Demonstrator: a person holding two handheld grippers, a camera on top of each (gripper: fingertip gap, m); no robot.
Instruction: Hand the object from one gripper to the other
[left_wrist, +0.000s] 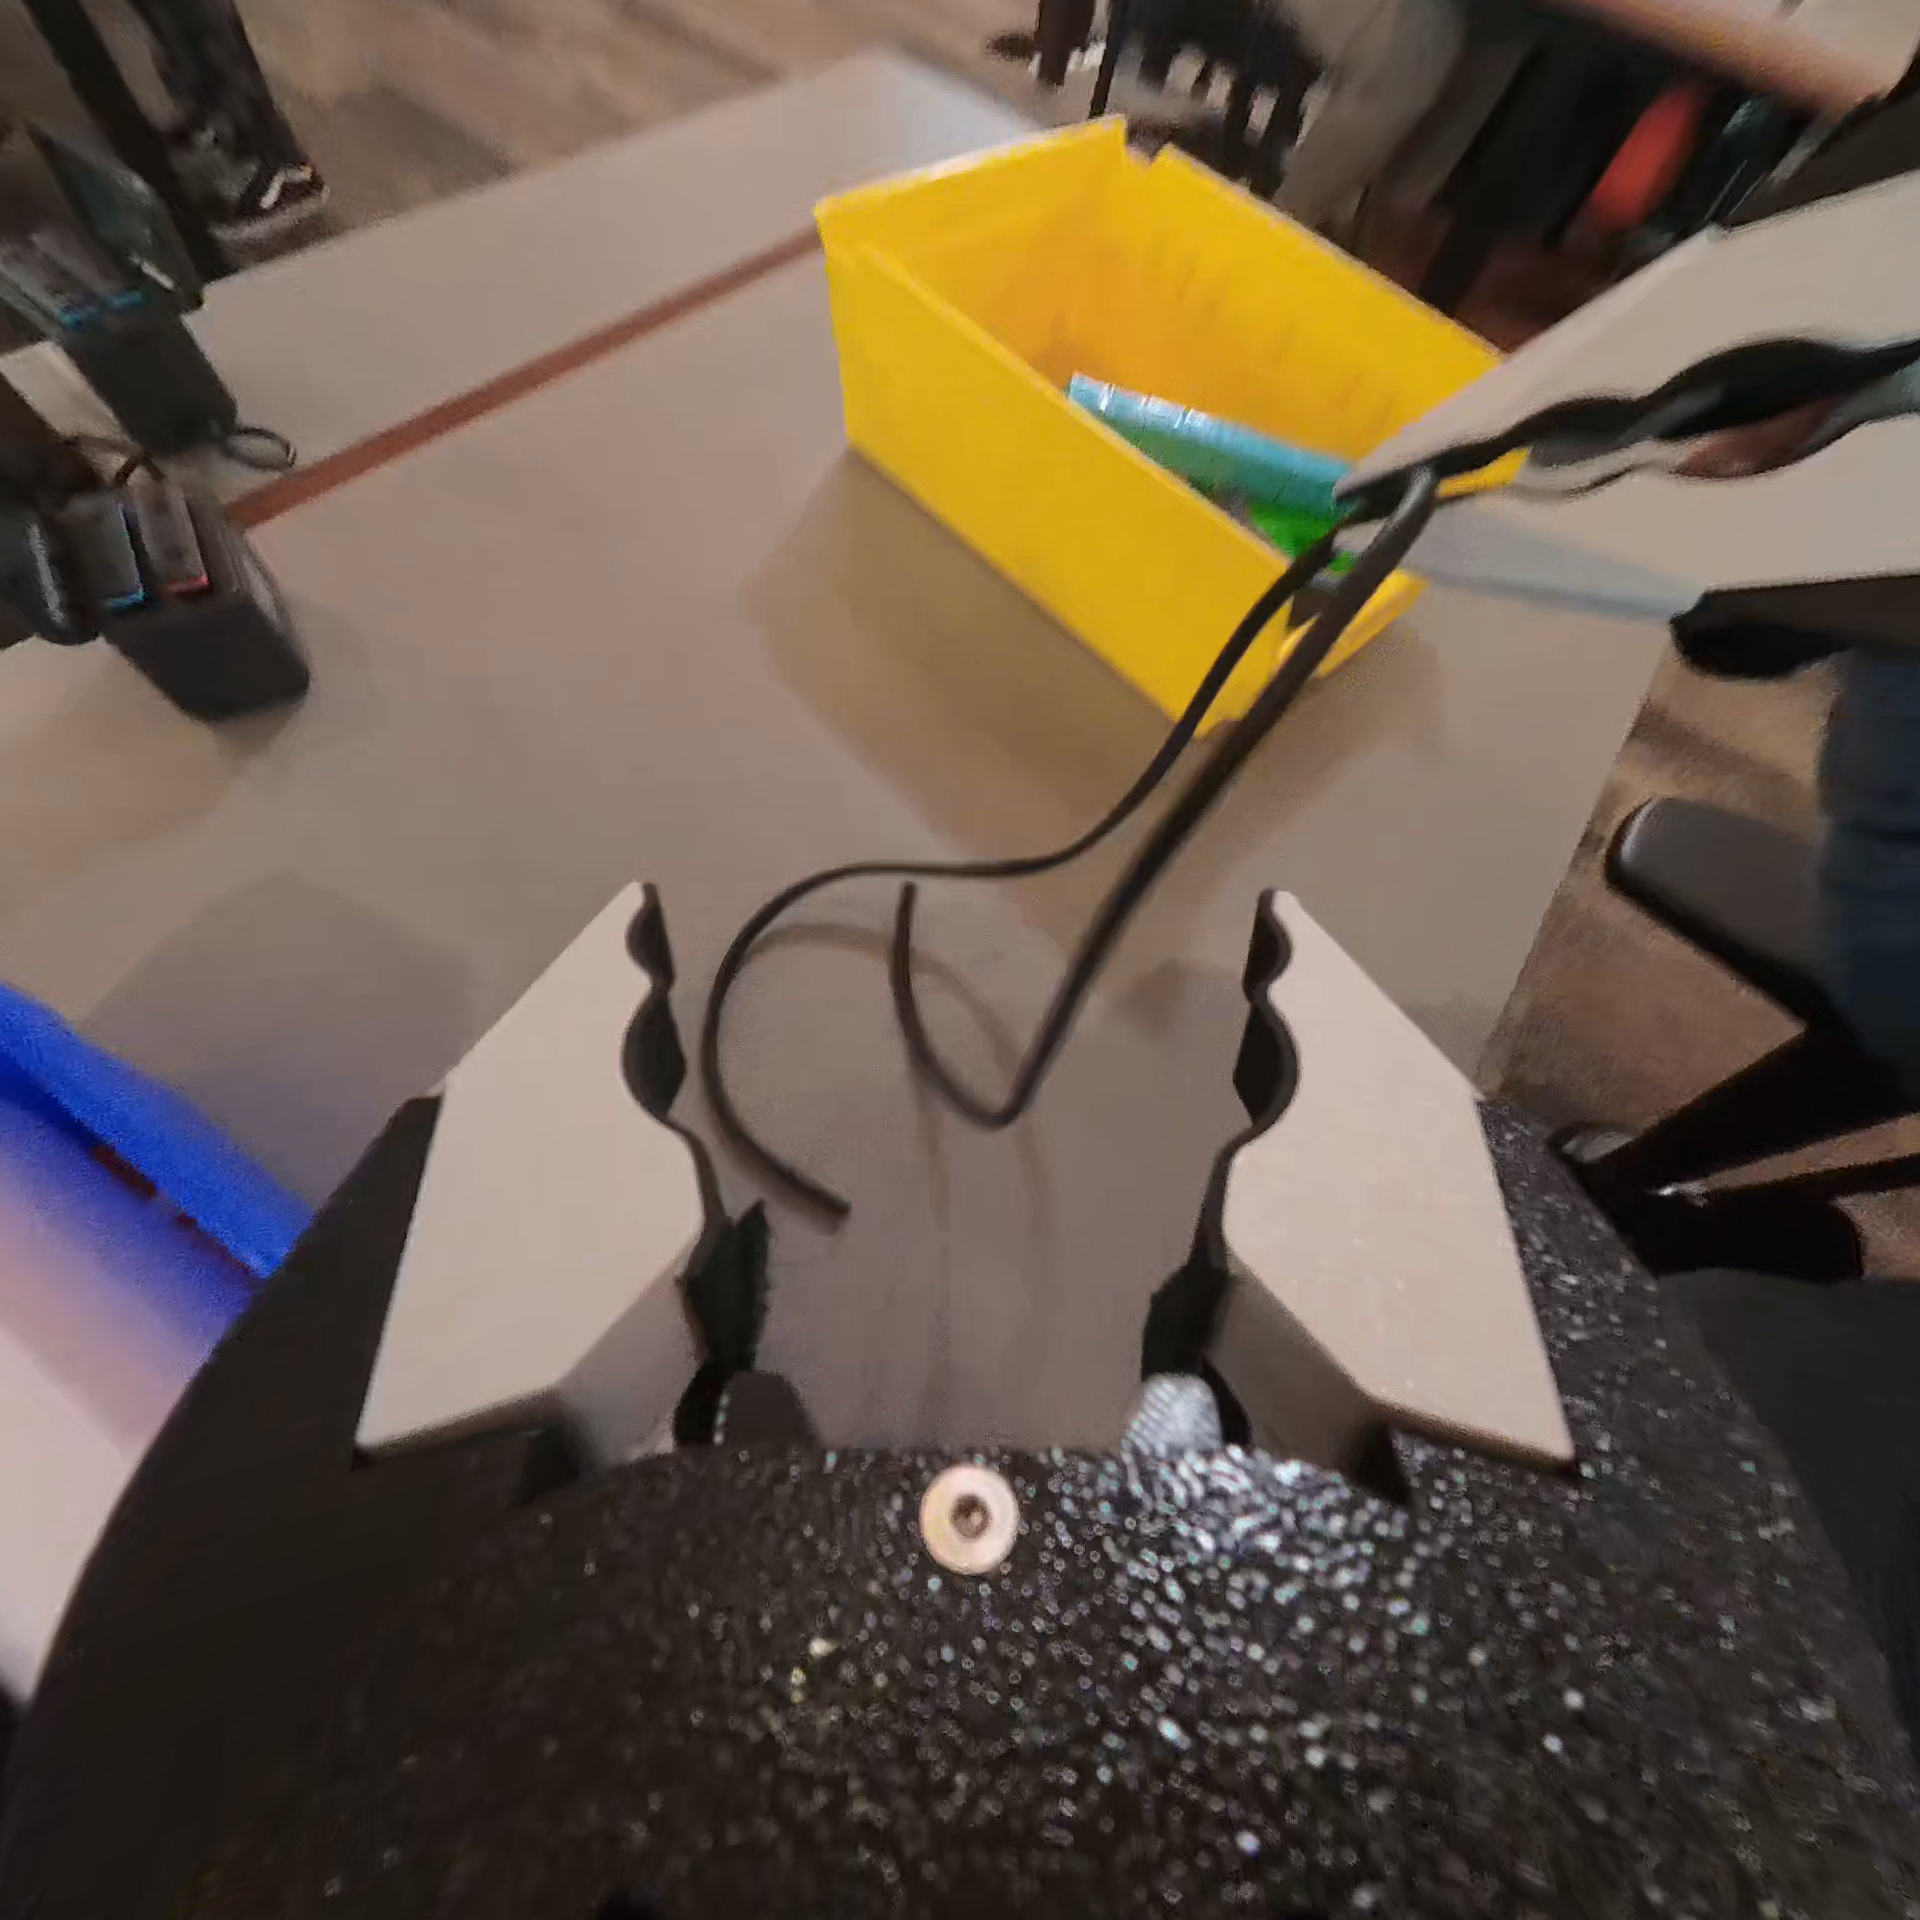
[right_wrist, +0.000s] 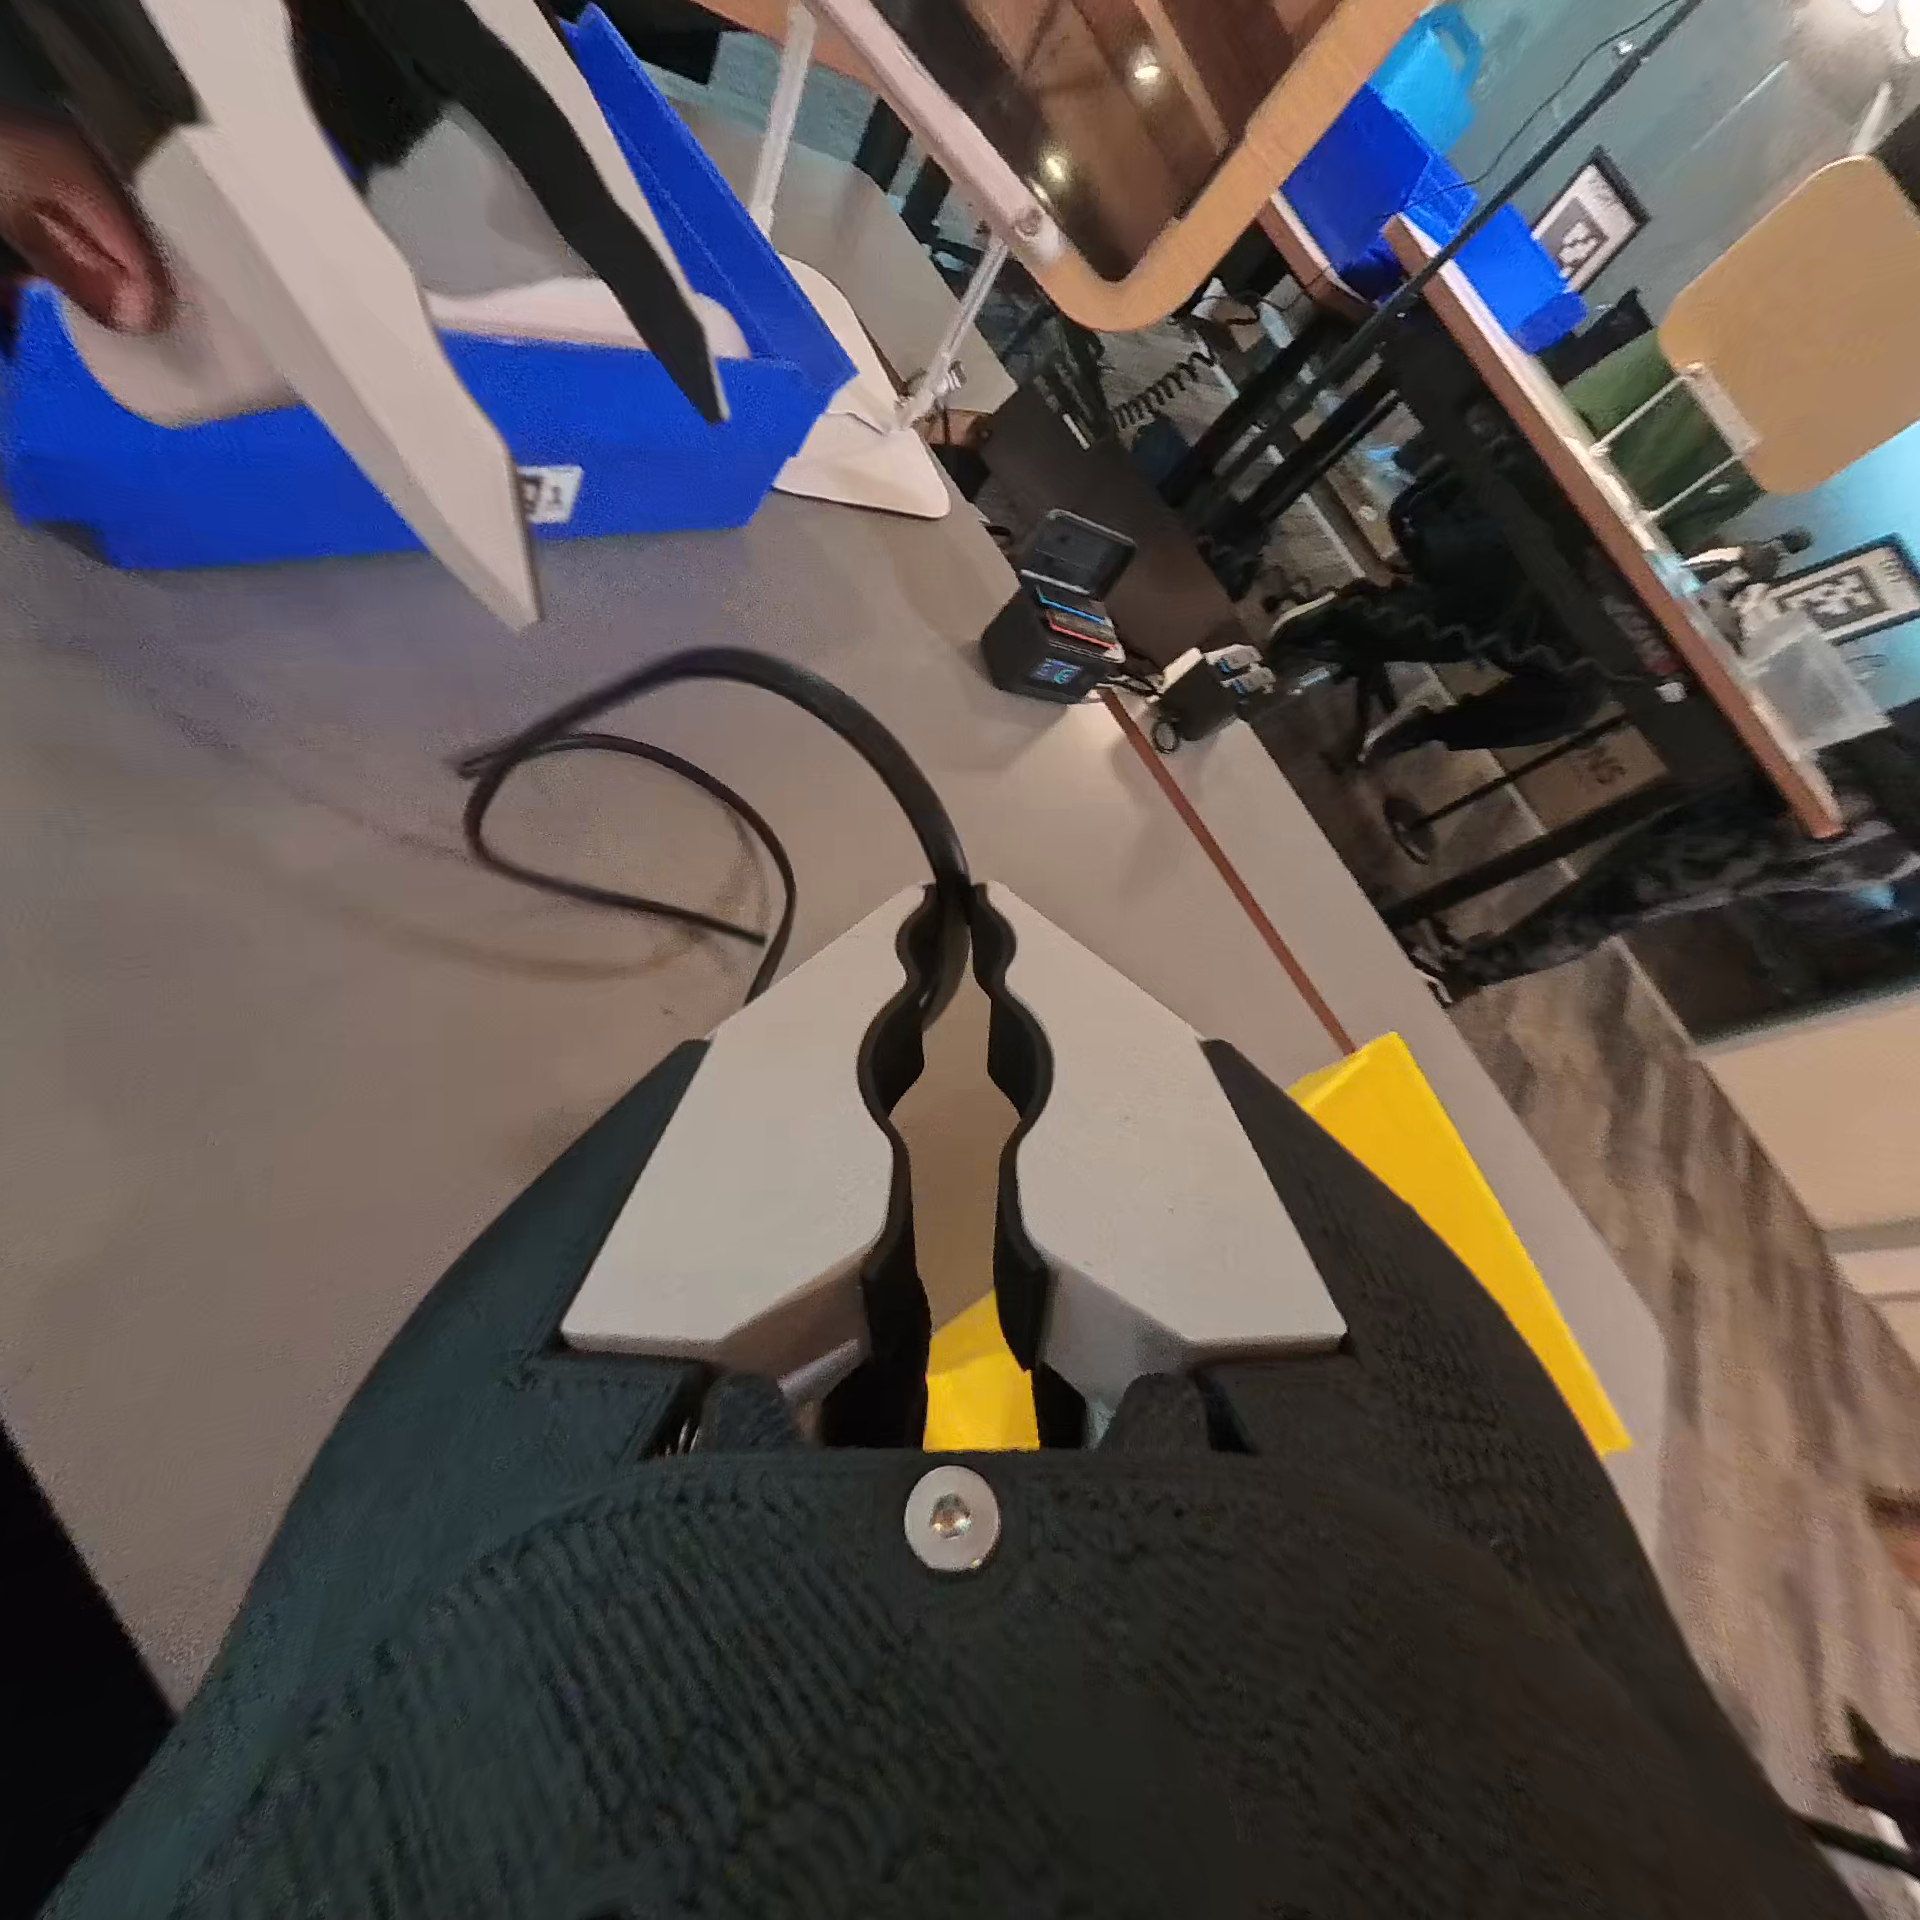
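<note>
Black cable (right_wrist: 727, 686) ends blurred, right gripper (right_wrist: 951, 894) pinching it.

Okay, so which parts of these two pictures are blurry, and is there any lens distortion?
Left wrist view: the right gripper and the yellow bin are motion-smeared, the blue bin badly so; table edges bow like a fisheye. Right wrist view: the black cable and the left gripper are soft; own fingers sharp.

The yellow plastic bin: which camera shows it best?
The left wrist view: the yellow plastic bin appears nearly whole, open side up, with green and blue items inside. The right wrist view shows only a corner behind the right tongs.
</note>
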